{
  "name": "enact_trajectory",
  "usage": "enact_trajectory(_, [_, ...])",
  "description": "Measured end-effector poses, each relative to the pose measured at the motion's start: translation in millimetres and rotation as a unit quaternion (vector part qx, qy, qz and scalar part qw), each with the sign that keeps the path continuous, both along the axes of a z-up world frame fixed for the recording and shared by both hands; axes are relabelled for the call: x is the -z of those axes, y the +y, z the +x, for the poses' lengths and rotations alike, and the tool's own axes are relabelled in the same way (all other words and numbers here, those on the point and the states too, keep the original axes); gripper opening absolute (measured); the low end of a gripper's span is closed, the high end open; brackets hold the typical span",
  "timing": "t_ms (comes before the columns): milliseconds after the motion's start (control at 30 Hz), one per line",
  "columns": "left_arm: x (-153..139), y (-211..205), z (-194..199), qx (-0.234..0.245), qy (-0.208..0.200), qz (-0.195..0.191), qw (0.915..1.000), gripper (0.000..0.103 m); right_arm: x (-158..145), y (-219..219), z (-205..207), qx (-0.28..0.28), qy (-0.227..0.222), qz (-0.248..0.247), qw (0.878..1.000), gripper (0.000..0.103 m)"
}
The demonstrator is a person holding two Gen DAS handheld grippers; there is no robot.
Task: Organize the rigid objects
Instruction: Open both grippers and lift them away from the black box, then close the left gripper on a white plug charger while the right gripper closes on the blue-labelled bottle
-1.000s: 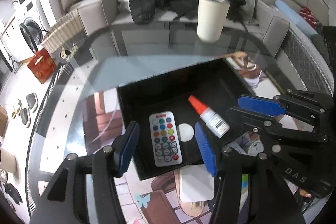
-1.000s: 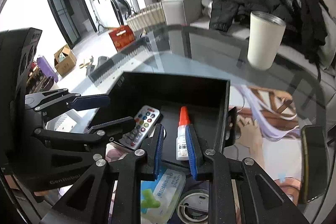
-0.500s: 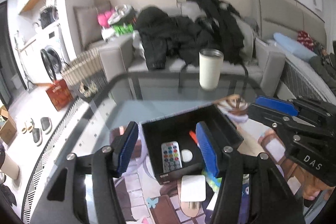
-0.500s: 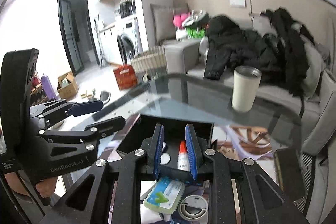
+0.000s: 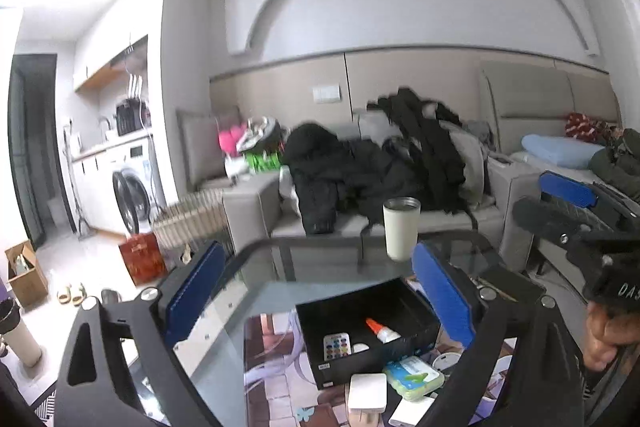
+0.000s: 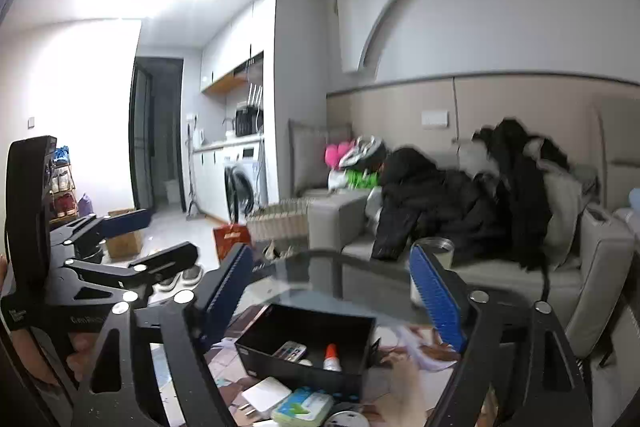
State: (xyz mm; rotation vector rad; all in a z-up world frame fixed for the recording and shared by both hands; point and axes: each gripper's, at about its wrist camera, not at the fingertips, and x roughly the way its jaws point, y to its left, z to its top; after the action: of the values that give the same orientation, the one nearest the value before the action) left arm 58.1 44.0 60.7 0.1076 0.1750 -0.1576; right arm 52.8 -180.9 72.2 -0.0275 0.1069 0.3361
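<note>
Glass formed the top of the table [image 5: 256, 311], its curved far edge running toward the grey sofa [image 5: 256, 203], with bare room across its far half apart from a cream tumbler [image 5: 400, 231] standing near that edge. Nearer, a black open box [image 5: 404, 301] sat on the glass, likely the collecting place: a remote control [image 5: 337, 345], a red-capped glue bottle [image 5: 382, 330] and a small white disc [image 5: 361, 347] lay flat on its floor. Its tall walls meant anything more had to come in from above. Just outside its near wall lay a white adapter [image 5: 367, 391] and a green-and-white packet [image 5: 414, 378], probably still unsorted. The left gripper [image 5: 316, 295] and right gripper [image 6: 332, 287] hung above the box, each with jaws that had just been opening, now wide apart with nothing between them.
</note>
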Motion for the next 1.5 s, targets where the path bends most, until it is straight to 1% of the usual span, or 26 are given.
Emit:
enact_trajectory(33, [0,1,-6,0.004,-0.009,-0.001,1.0000,0.098,0,-3,-7,0.001,-0.010,-0.001,1.000,0.086])
enact_trajectory(67, [-1,3,-11,0.008,-0.015,-0.002,0.9998,0.102,-1,-7,-15,0.002,-0.020,-0.004,1.000,0.086])
enact_trajectory(133, [1,3,-17,0.016,-0.017,0.003,0.9997,0.103,0,-12,-22,0.002,-0.021,-0.008,1.000,0.086])
enact_trajectory(267, [10,-3,-17,0.022,-0.003,0.019,0.9996,0.103,5,-25,-29,0.007,-0.008,-0.012,1.000,0.086])
enact_trajectory(400, [16,-6,-13,0.025,0.012,0.027,0.9993,0.103,10,-28,-31,0.001,0.001,-0.027,1.000,0.086])
enact_trajectory(467, [20,-8,-8,0.028,0.027,0.031,0.9988,0.103,13,-26,-26,-0.008,0.019,-0.032,0.999,0.086])
enact_trajectory(567, [30,-14,-2,0.036,0.056,0.034,0.9972,0.103,20,-24,-14,-0.015,0.054,-0.038,0.998,0.079])
enact_trajectory(600, [35,-17,2,0.039,0.072,0.036,0.9960,0.103,23,-22,-11,-0.016,0.061,-0.044,0.997,0.075])
enact_trajectory(700, [46,-22,13,0.047,0.112,0.044,0.9917,0.103,33,-17,1,-0.023,0.097,-0.057,0.993,0.072])
enact_trajectory(800, [60,-29,24,0.060,0.159,0.049,0.9841,0.103,46,-14,16,-0.031,0.147,-0.065,0.986,0.065])
enact_trajectory(967, [82,-39,39,0.073,0.224,0.060,0.9700,0.103,70,-9,35,-0.042,0.221,-0.086,0.971,0.058])
enact_trajectory(1133, [103,-49,50,0.088,0.277,0.069,0.9544,0.102,92,-6,48,-0.047,0.272,-0.099,0.956,0.053])
enact_trajectory(1233, [117,-56,55,0.099,0.307,0.075,0.9436,0.101,105,-5,55,-0.050,0.302,-0.106,0.946,0.050])
enact_trajectory(1300, [124,-60,57,0.107,0.322,0.080,0.9371,0.101,114,-3,58,-0.050,0.319,-0.115,0.939,0.049])
enact_trajectory(1400, [135,-65,61,0.119,0.347,0.088,0.9259,0.095,127,0,63,-0.055,0.347,-0.121,0.928,0.048])
enact_trajectory(1467, [142,-69,63,0.125,0.361,0.095,0.9192,0.095,137,2,65,-0.058,0.364,-0.127,0.921,0.047])
enact_trajectory(1500, [146,-70,63,0.125,0.365,0.098,0.9172,0.095,141,3,66,-0.060,0.370,-0.131,0.918,0.046])
